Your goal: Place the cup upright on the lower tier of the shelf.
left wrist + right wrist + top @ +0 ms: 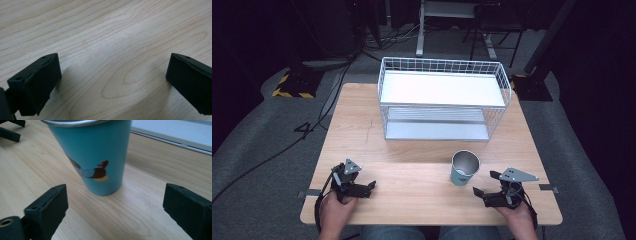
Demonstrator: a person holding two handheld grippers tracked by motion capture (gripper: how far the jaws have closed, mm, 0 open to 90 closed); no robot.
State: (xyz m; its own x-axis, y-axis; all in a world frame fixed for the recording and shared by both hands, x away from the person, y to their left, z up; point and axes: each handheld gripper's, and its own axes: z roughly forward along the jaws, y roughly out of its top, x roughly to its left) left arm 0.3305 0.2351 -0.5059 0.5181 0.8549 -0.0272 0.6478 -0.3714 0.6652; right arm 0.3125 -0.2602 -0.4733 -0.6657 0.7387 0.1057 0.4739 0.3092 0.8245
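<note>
Your right gripper (113, 212) rests released on the wooden surface (412, 195) just short of the teal cup (96, 157), its rim cut off in the right gripper view, your left gripper (362, 187) equally spread, the white wire rack (442, 97) beyond.
</note>
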